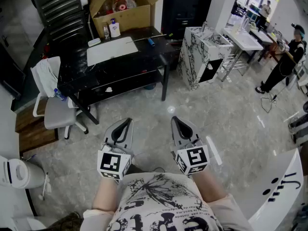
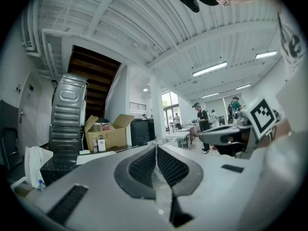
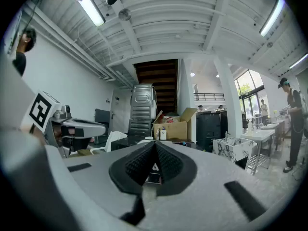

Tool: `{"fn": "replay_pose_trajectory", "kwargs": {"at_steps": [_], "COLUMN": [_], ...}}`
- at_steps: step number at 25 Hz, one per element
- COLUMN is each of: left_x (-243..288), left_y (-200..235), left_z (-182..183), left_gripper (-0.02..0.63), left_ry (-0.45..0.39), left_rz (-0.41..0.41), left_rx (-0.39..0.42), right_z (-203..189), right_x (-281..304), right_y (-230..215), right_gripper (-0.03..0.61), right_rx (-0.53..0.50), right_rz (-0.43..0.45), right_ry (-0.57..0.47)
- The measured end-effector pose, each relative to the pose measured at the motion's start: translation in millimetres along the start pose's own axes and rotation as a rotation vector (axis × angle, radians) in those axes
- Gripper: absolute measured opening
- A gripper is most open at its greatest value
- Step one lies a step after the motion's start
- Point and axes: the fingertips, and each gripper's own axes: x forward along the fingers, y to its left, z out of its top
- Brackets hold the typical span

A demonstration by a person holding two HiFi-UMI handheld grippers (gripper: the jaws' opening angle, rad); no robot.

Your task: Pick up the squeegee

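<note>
Head view: left claw [image 1: 126,122] and right claw [image 1: 176,121], both pressed together and empty, sit well apart from the table [image 1: 144,57] at 12 o'clock, where a blue-tipped rod [image 1: 150,40] may be the squeegee. Left gripper view, then right gripper view: table seen edge-on, top hidden. Arriving unspread would likely shove it off.

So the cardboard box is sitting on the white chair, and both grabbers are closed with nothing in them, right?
Not quite. The cardboard box sits on the black table, not on the white chair beside it; the head view shows this. The left gripper and right gripper are indeed closed with nothing in them.
</note>
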Motion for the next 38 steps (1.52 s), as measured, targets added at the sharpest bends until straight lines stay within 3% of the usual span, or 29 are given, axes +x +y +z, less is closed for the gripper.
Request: {"fn": "replay_pose_trajectory", "kwargs": {"at_steps": [13,22,28,32,38], "left_x": [22,55,113,169,252], "left_y": [-6,26,77,132,219], "left_z": [-4,-28,-39,-45,-48], "left_gripper": [0.012,0.012,0.012,0.012,0.012], "left_ry": [0.020,0.055,0.046,0.050,0.066], "left_rz": [-0.001,-0.004,-0.027,-0.025,-0.028], "left_rx": [-0.001,-0.026,-0.048,-0.056,-0.070], "right_z": [-7,-30,-39,-34,-31], "right_x": [11,56,132,204,318], "right_y": [-25,-37,-54,-67,-92], "right_gripper": [-0.009,-0.009,-0.009,-0.009,-0.009], "right_rx": [0.061,0.080,0.066,0.000,0.023], "right_rz": [-0.022,-0.032,-0.053,-0.066,-0.076], "right_ry": [0.016,0.073,0.105,0.101,0.129]}}
